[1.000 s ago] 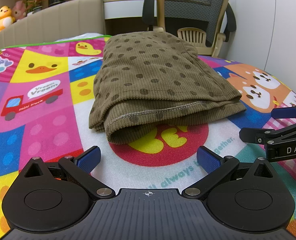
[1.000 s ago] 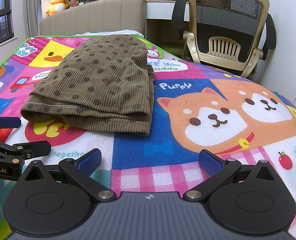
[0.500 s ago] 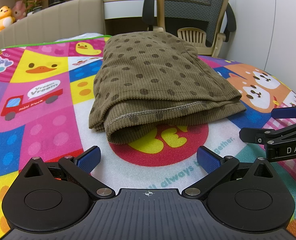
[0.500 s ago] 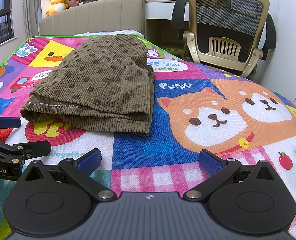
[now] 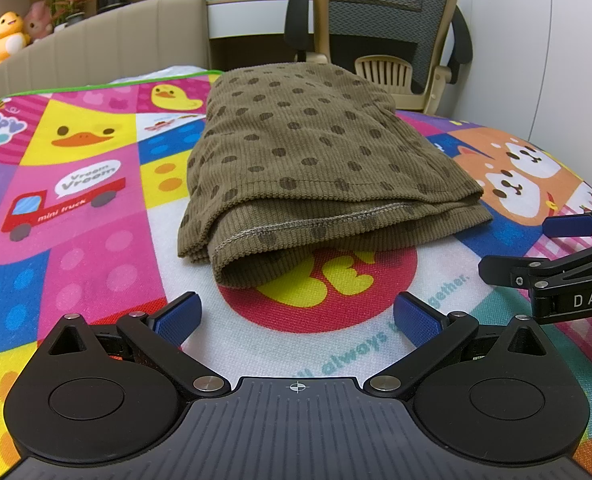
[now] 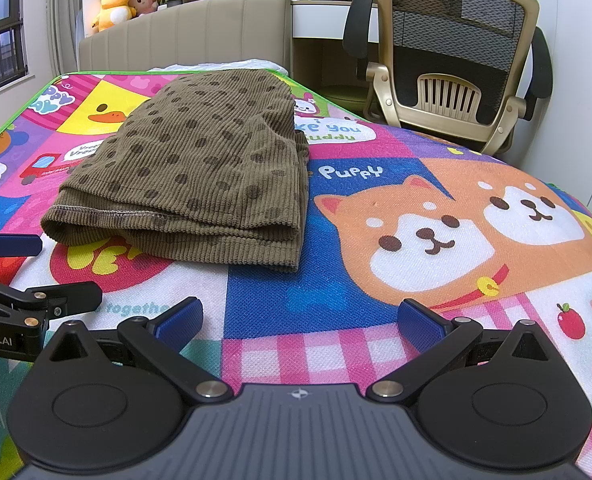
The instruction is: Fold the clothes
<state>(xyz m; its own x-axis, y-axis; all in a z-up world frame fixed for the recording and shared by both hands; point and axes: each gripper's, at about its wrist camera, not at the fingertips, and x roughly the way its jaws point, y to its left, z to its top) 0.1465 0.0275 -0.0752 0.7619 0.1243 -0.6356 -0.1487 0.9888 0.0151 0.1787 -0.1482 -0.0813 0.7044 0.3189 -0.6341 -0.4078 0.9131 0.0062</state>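
An olive-brown corduroy garment with dark dots [image 5: 316, 168] [image 6: 199, 176] lies folded into a compact stack on the colourful play mat [image 5: 75, 216] [image 6: 436, 240]. My left gripper [image 5: 296, 316] is open and empty, resting just short of the garment's near hem. To the right of that hem my right gripper [image 6: 300, 316] sits open over the mat, holding nothing. Each gripper shows at the edge of the other's view: the right gripper [image 5: 536, 248] at the right edge, the left gripper [image 6: 39, 268] at the left edge.
A beige mesh office chair [image 6: 456, 64] stands beyond the mat's far right side, with a white desk [image 6: 320, 20] behind it. A padded beige headboard [image 5: 95, 48] runs along the back, with plush toys [image 6: 115, 4] on a ledge above.
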